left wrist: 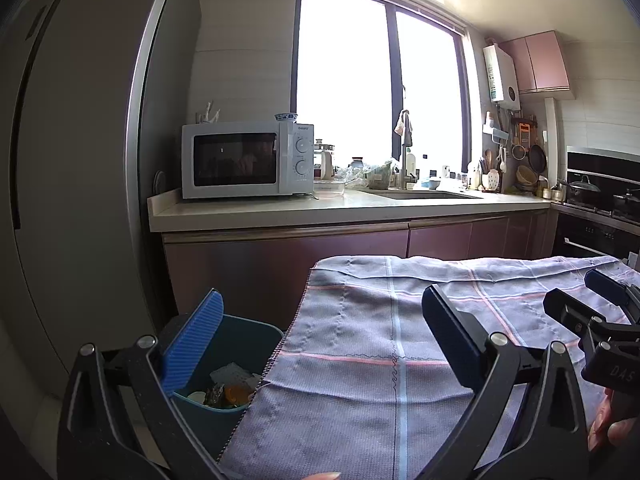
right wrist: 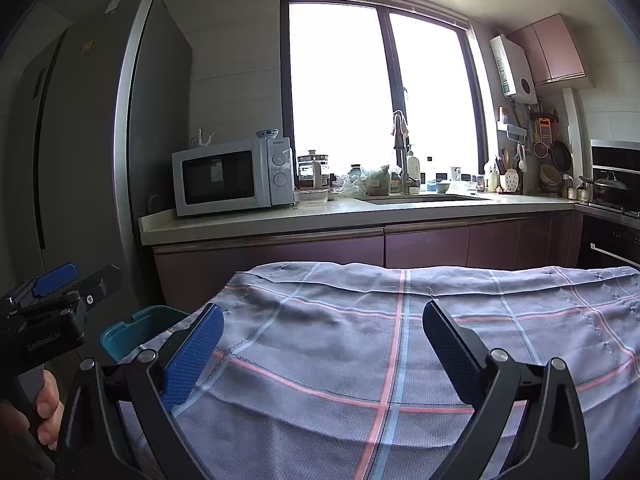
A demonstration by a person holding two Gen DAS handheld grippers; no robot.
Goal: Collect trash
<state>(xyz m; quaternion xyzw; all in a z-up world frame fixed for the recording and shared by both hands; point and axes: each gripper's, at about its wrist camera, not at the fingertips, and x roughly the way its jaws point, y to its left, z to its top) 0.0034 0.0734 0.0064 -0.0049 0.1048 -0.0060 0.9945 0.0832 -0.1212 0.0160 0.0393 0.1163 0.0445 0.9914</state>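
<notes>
We find the teal trash bin [left wrist: 240,344] at the left edge of the checked tablecloth [left wrist: 360,340], scraps already inside (placed there, we judge, for short drops). The left gripper [left wrist: 316,344] and right gripper [right wrist: 320,344] hover with jaws wide, empty. The cloth shows no trash; the microwave [left wrist: 246,159] stands on the counter beyond.
</notes>
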